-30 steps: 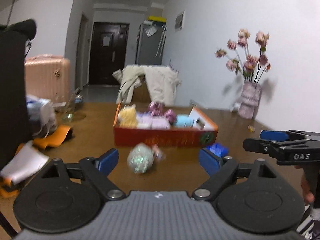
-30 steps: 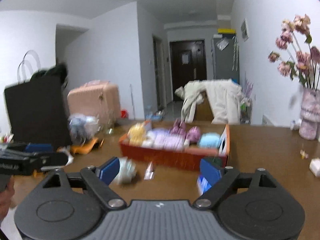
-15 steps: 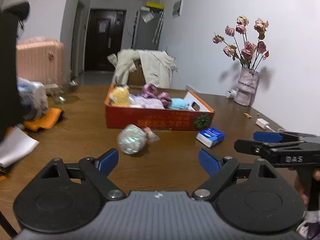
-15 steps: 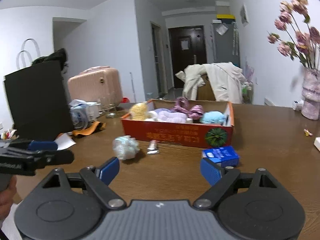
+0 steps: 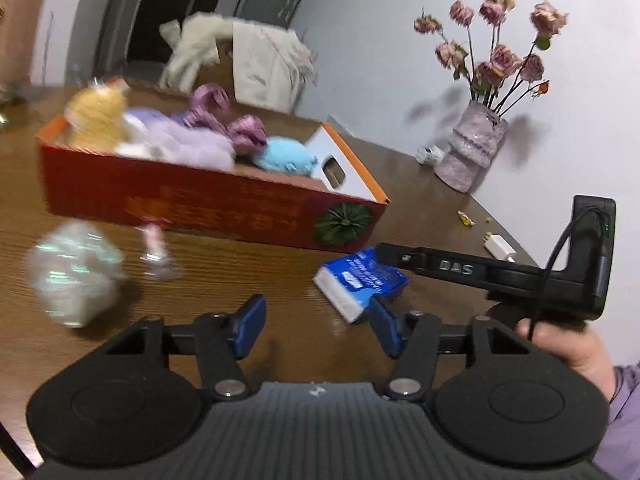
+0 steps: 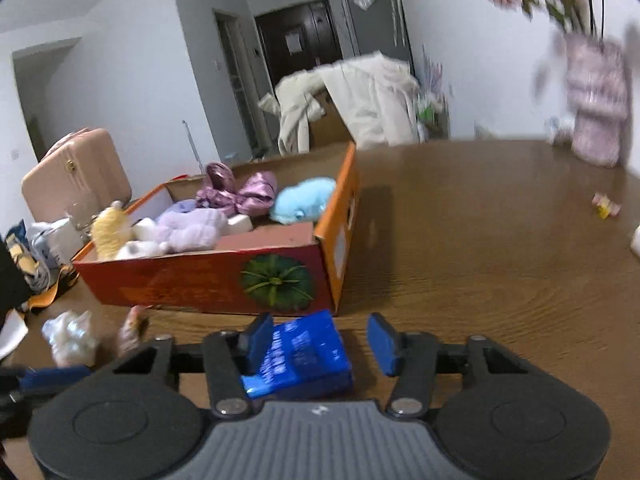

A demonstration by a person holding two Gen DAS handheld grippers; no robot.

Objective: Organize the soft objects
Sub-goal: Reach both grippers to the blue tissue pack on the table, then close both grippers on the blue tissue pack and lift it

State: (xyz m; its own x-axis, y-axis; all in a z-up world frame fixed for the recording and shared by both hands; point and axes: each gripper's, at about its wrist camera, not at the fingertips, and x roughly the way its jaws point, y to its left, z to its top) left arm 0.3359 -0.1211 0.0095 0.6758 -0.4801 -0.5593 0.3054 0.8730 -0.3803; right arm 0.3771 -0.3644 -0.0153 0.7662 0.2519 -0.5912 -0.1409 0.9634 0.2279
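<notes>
Right wrist: blue tissue pack between open fingers.

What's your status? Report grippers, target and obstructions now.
Left gripper open, empty. Right gripper open, straddling the blue pack on the table. Red box just beyond, soft toys inside. Nothing blocking.

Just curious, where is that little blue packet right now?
The blue packet lies on the wooden table in front of the red box, between the open right gripper fingers.
</notes>
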